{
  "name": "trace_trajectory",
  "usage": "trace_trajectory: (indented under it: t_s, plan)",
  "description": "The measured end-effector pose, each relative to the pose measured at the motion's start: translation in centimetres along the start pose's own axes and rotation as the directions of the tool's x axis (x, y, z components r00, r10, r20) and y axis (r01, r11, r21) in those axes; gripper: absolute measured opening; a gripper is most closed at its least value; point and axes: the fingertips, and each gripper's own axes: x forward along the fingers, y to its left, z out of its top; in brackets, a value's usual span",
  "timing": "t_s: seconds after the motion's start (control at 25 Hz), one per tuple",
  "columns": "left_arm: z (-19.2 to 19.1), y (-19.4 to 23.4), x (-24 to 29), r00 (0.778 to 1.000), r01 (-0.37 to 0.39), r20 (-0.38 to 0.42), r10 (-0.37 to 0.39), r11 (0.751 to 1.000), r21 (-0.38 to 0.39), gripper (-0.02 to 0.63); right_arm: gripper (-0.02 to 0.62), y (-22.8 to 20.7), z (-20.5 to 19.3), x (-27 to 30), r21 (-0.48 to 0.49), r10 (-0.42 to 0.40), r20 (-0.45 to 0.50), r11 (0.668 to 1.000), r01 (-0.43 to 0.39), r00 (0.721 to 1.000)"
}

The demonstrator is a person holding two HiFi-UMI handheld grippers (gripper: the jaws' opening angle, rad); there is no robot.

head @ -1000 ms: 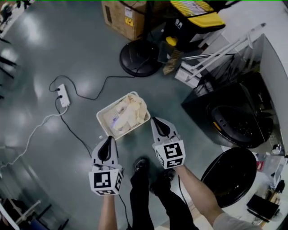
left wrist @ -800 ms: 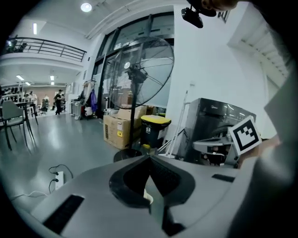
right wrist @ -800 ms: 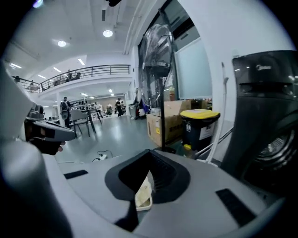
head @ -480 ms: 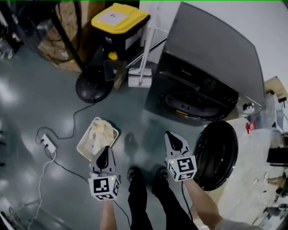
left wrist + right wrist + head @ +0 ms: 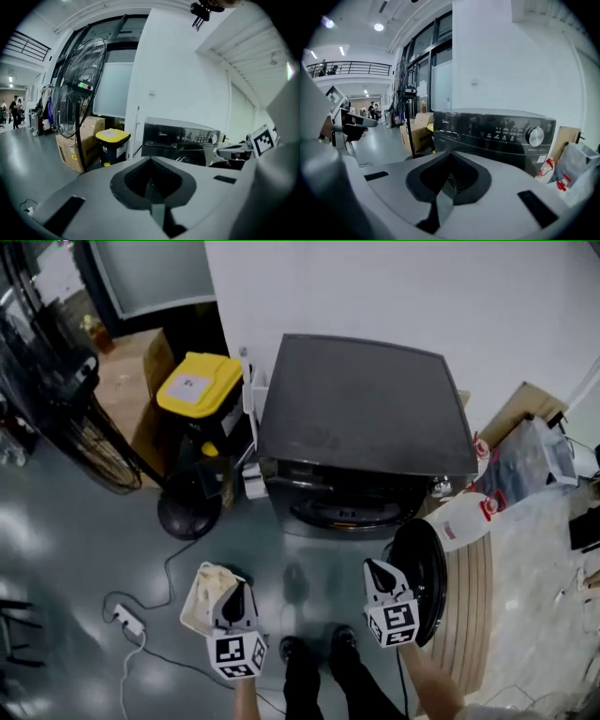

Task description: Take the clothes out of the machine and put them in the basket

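The dark front-loading washing machine [image 5: 366, 427] stands against the white wall, its round door [image 5: 424, 576] swung open to the right. Its drum opening [image 5: 352, 512] is dark and I cannot see clothes inside. The white basket [image 5: 200, 592] with pale clothes in it sits on the floor at lower left, partly hidden by my left gripper [image 5: 238, 591]. My right gripper [image 5: 376, 569] hovers in front of the open door. Both are shut and hold nothing. The left gripper [image 5: 152, 187] points toward the machine [image 5: 180, 138], and so does the right gripper [image 5: 449, 180], facing the control panel [image 5: 497, 131].
A yellow-lidded bin [image 5: 200, 385], a cardboard box [image 5: 141, 381] and a standing fan [image 5: 66, 418] with round base [image 5: 187, 517] stand left of the machine. A power strip [image 5: 125, 620] and cable lie on the floor. A white jug [image 5: 464, 517] and plastic bag [image 5: 530, 456] are at right.
The head view has swung from the basket on the floor up to the machine. Both grippers have risen and moved from over the basket toward the machine, still shut.
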Motion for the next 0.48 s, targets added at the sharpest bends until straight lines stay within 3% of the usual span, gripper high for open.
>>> trace_trajectory:
  t_s: [0.32, 0.48]
  plan:
    - [9.5, -3.8, -3.4, 0.999, 0.018, 0.049, -0.021, 0.998, 0.06, 0.018, 0.023, -2.4, 10.0, -5.5, 0.037, -0.015, 0.102, 0.999, 0.011, 0.995]
    - [14.3, -5.3, -4.9, 0.996, 0.018, 0.088, -0.024, 0.997, 0.07, 0.018, 0.023, -4.1, 14.9, -7.9, 0.009, -0.015, 0.135, 1.0, 0.014, 0.991]
